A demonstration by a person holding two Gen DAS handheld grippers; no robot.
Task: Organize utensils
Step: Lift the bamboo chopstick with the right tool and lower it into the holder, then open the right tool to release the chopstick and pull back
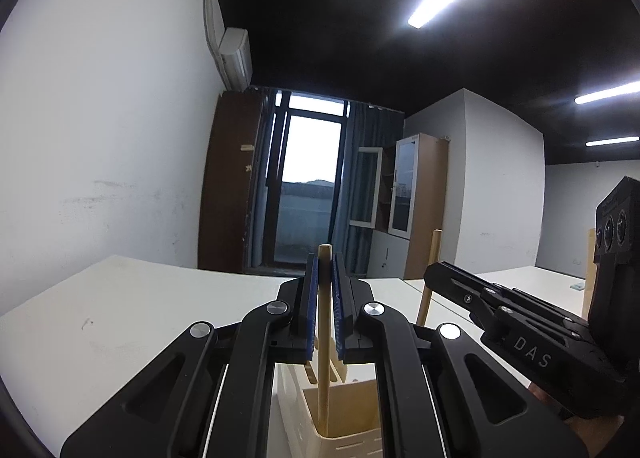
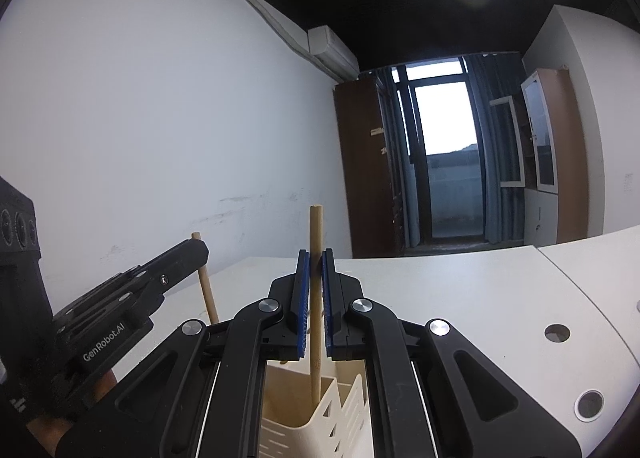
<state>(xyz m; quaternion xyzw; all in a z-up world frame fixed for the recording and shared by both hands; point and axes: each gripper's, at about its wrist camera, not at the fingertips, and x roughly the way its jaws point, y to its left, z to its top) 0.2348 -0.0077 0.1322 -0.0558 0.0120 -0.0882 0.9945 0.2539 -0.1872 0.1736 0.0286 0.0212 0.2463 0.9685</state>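
A thin round wooden stick (image 1: 323, 338) is being pinched upright by the left gripper (image 1: 325, 274), its lower end inside a cream slotted plastic utensil holder (image 1: 352, 418). A second wooden stick (image 2: 315, 298) is being pinched by the right gripper (image 2: 315, 270) over the same holder on the white table (image 2: 460, 298).

The lower ends of both wooden sticks (image 1: 323, 338) (image 2: 315, 322) sink out of sight inside the cream holder (image 1: 348, 414). The holder's base is cut off by the picture's bottom edge, and the fingers (image 1: 312, 306) hide its far rim
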